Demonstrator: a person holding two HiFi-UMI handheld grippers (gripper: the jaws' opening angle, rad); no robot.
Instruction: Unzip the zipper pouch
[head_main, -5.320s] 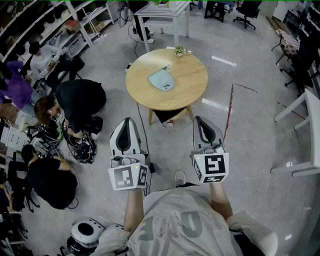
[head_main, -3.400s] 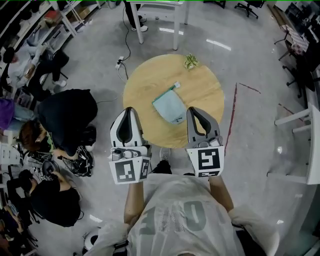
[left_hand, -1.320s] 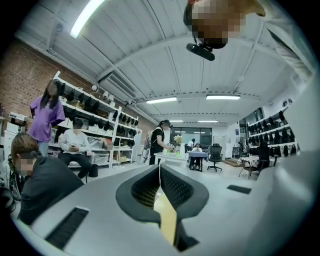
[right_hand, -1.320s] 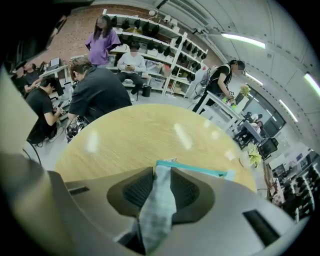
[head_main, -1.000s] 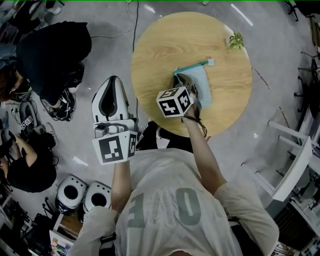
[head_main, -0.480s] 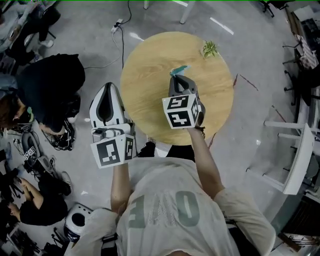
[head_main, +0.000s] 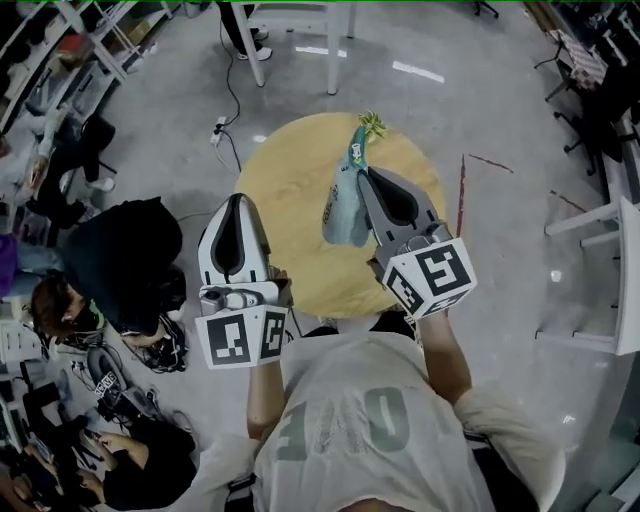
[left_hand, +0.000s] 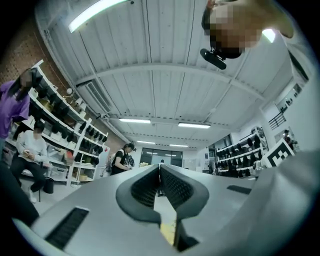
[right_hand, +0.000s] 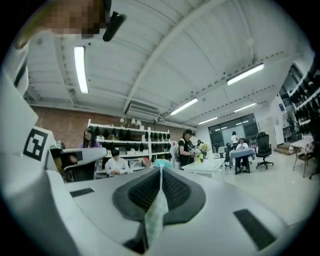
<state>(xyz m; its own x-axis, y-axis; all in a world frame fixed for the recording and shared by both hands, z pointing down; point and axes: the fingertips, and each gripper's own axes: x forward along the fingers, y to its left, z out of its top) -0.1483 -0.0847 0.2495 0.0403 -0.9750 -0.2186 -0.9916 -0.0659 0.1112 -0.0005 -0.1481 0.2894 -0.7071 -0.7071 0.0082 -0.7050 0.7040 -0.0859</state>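
A pale teal zipper pouch hangs in the air over the round wooden table, its zipper end pointing away from me. My right gripper is shut on the pouch's edge. In the right gripper view the jaws meet on a fold of the teal fabric. My left gripper hovers at the table's near left edge, apart from the pouch. It is shut with nothing in it, and its own view shows only the room beyond the jaws.
A small potted plant stands at the table's far edge. People crouch on the floor to the left, with shelves behind them. A white table's legs show beyond the round table, and white furniture stands at the right.
My right gripper has closed on the pouch and lifted it off the table, so it now hangs. The left gripper has come forward beside the table, still shut.
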